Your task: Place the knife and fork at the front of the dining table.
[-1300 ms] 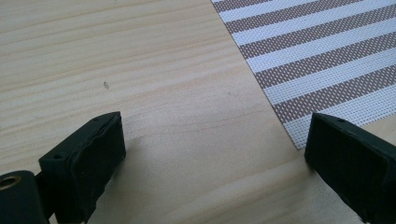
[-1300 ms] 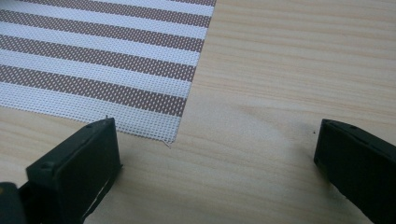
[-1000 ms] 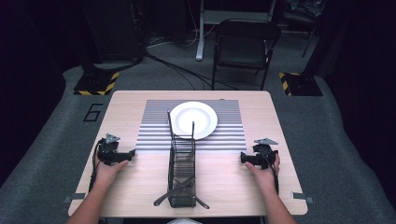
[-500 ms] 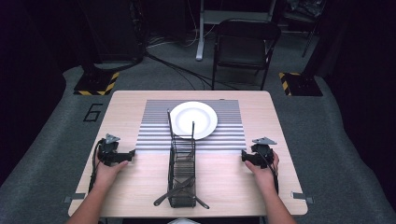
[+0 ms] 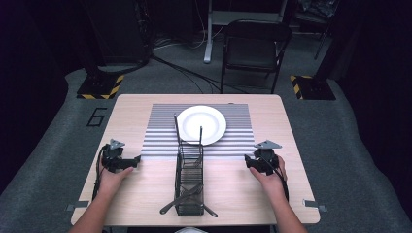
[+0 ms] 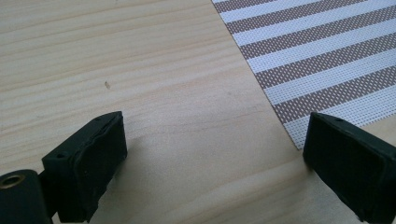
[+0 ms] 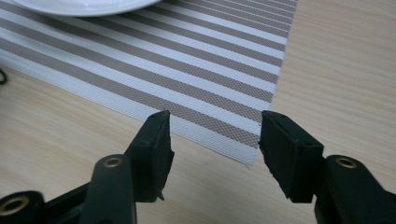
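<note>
Right gripper (image 5: 251,160) sits lower right of the high view, jaws partly apart with nothing between them; they have just been closing from a wider spread. Left gripper (image 5: 135,159) at lower left, jaws spread wide, empty, low over the bare wood.

Largest first: bench (image 5: 272,194), light wood, takes up the middle of the frame. Striped placemat (image 5: 160,128) lies on its far half, centre. White plate (image 5: 209,121) rests on the placemat, upper centre. Black wire rack (image 5: 189,167) stands at centre, running from the plate's near edge toward the bottom of the frame, between the two grippers and apart from both. Dark utensils (image 5: 187,196) lie crossed low in its near end; exact kind too small to tell.

In the right gripper view the placemat corner (image 7: 250,161) lies just ahead between the jaws, plate rim (image 7: 84,7) at the top left. In the left gripper view the placemat edge (image 6: 299,140) is at right, close to the right jaw.

Step, as a judgement: start of the work, approach phase, nothing grasped. Probable target is the rack's utensils or the plate; can't settle which. Next move calls for the right gripper to swing in toward centre, line its jaws on one thin handle and pinch without snagging the wires.
</note>
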`<move>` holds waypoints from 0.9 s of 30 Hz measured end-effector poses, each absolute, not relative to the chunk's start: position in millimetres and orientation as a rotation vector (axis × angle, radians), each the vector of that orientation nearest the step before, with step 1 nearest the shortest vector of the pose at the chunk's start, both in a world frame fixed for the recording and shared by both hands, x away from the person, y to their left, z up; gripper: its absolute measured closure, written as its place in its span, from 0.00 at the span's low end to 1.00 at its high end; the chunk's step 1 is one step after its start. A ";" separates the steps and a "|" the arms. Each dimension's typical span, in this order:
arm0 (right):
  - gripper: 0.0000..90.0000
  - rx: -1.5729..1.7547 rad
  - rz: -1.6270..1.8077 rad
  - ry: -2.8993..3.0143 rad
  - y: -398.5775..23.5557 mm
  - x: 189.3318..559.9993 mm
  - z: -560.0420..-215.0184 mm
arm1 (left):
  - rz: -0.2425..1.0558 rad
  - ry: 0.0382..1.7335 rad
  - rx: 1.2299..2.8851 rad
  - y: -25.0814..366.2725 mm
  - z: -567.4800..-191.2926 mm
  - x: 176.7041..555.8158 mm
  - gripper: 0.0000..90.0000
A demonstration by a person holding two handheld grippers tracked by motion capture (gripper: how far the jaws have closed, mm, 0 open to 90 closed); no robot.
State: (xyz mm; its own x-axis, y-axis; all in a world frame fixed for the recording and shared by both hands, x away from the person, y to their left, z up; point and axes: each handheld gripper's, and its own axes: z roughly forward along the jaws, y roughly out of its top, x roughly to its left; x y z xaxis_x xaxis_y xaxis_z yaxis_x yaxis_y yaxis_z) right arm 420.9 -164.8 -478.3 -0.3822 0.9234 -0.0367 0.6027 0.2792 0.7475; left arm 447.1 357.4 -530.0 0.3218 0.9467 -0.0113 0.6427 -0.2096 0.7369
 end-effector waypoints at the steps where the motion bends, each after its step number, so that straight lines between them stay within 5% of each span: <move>1: 0.50 1.370 0.920 2.092 -162.6 419.9 -475.2 | 0.601 1.400 1.943 357.4 -530.0 447.1 0.07; 27: 0.57 1.223 1.025 2.248 -113.3 421.7 -428.3 | 0.602 1.401 1.943 357.3 -529.9 447.1 0.07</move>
